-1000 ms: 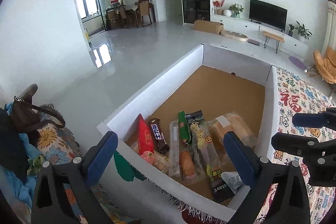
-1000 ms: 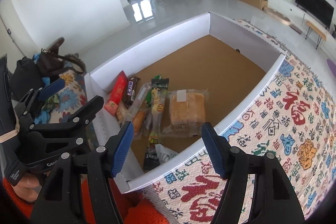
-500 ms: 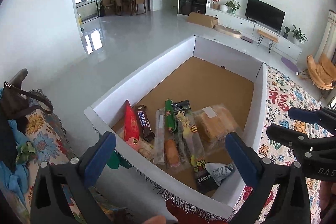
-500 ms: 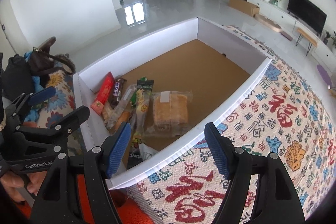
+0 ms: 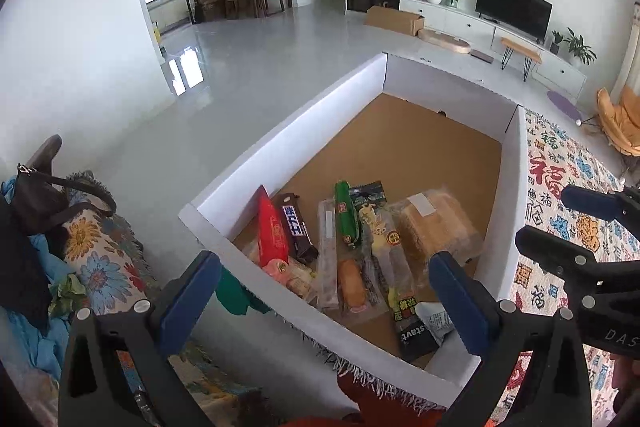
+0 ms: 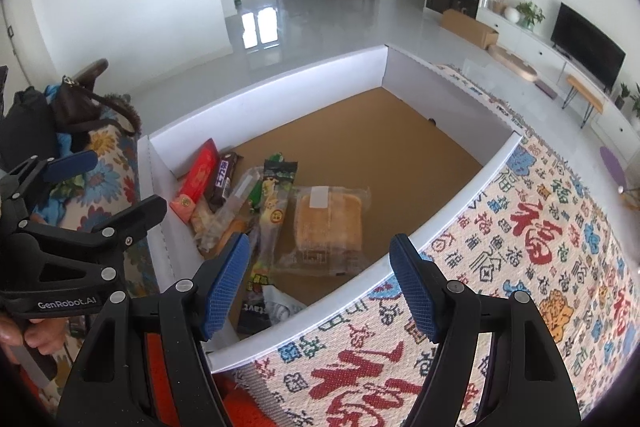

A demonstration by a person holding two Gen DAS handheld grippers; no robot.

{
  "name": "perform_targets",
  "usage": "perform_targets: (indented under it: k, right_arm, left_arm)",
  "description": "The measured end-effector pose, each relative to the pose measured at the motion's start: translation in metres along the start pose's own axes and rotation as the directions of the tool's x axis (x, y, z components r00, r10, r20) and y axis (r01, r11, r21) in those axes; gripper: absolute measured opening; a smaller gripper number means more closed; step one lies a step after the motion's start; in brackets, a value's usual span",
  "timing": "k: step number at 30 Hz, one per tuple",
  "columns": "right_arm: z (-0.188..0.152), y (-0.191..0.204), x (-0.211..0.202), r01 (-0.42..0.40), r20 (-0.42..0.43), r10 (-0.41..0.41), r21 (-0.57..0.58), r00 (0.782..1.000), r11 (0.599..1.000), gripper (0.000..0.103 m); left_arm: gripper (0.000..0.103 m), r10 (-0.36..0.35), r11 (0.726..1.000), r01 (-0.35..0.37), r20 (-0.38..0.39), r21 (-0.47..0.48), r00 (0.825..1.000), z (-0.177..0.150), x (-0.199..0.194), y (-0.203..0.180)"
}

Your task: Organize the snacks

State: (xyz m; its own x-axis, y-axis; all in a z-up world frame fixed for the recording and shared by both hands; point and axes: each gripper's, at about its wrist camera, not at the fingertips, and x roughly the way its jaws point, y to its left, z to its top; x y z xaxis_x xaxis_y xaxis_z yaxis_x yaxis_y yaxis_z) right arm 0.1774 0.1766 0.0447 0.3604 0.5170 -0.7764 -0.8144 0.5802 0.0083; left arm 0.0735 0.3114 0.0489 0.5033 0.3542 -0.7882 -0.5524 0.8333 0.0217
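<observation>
Bright tiled living-room floor stretches behind a large white-walled cardboard box (image 5: 280,147) with a brown base, which sits on a patterned blanket (image 6: 540,227) covered in red and blue characters. All the snacks lie bunched in the near corner of the box: a red packet (image 5: 273,233) beside a dark chocolate bar (image 5: 297,229), a slim clear packet (image 5: 327,255), a green stick (image 5: 344,213), a long yellow-cartoon packet (image 5: 384,243), a clear-wrapped bread (image 6: 328,223) and a black packet (image 5: 412,331) at the near wall.

Both claws hover above the near rim with nothing between their blue pads. The left claw (image 5: 320,303) is spread wide over the long packets; the right claw (image 6: 320,281) is spread wide over the bread's near edge.

My sense is that the main risk is the overlap: the wrappers lie touching and partly stacked, so a descending claw could pinch two at once or drag a neighbour along. Slick film may slip from the pads, and too hard a squeeze would likely crush the soft bread. With both claws close together over one corner, they could also knock each other or catch the box wall.
</observation>
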Motion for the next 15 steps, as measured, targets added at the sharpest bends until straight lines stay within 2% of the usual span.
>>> perform_targets:
  k: [2,5,10,15]
  right_arm:
    - [0.005,0.001,0.0,0.005,-0.01,-0.005,0.008,1.0,1.0,0.076]
    - [0.013,-0.001,0.001,-0.008,-0.031,0.009,0.038,0.999,0.999,0.08]
    - [0.022,-0.001,0.004,-0.008,-0.069,0.012,0.058,0.998,0.998,0.08]
    - [0.026,0.001,0.01,0.002,-0.102,0.006,0.072,0.995,0.997,0.08]
  left_arm:
    - [0.103,-0.046,0.998,0.046,-0.022,-0.035,0.999,0.002,0.001,0.005]
    - [0.103,-0.071,0.996,0.069,-0.052,-0.056,0.996,0.007,0.001,0.01]
    - [0.103,-0.039,0.999,0.038,-0.077,-0.005,0.996,0.013,-0.002,0.008]
    - [0.103,-0.046,0.999,0.046,-0.078,0.003,0.996,0.016,-0.007,0.01]
